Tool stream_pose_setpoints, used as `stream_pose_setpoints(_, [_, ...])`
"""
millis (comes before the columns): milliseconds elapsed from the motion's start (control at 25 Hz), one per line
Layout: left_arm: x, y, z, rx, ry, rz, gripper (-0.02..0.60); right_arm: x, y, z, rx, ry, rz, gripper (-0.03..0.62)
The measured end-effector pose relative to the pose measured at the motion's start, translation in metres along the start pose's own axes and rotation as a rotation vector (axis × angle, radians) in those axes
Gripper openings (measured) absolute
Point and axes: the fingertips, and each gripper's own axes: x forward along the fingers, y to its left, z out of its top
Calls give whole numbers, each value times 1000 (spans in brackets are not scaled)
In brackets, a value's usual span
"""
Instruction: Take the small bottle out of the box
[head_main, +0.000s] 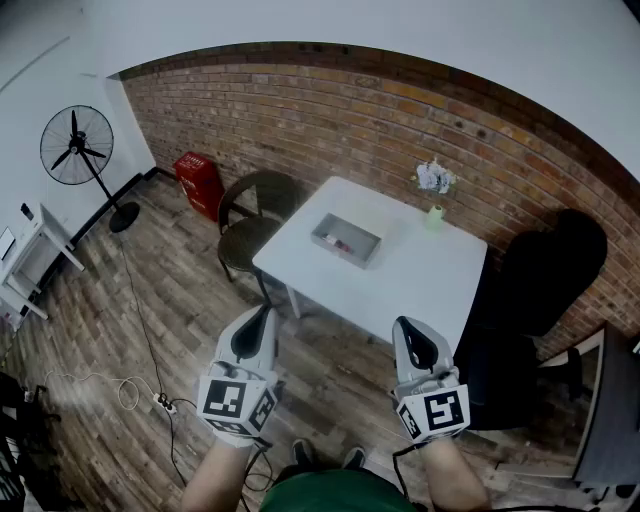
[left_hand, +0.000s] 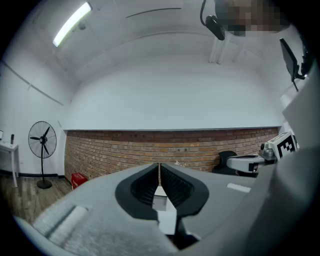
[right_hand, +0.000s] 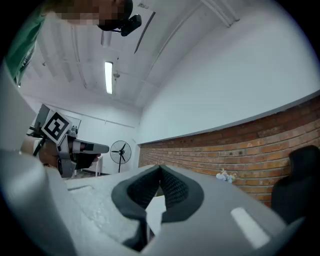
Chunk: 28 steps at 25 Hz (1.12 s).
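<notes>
As they hang level, left claw (left_hand: 159, 167) and right claw (right_hand: 160, 169) sit closed, empty.

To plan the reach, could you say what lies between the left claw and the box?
Head view: only wood floor and bare white table before the box.

Table ahead of you, box on it.
The table (head_main: 420, 272) bears the box (head_main: 340, 249); a chair (head_main: 255, 212) stands left of it, a second chair (head_main: 540, 275) right, a fan (head_main: 77, 146) far left.
</notes>
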Motion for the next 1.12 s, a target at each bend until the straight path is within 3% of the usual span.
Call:
stream_pose_setpoints(440, [-8,-50,0,32,25,74,14,-23,-53,-21,51,25,21,3])
stream_pose_setpoints(760, [-18,-28,-28,21,101,144,15,-14,-52,-48,100,90,58,3])
stream_pose_setpoints(1120, [13,14,-43,-17,109,130,15,20,-56,-58,45,136,60,3])
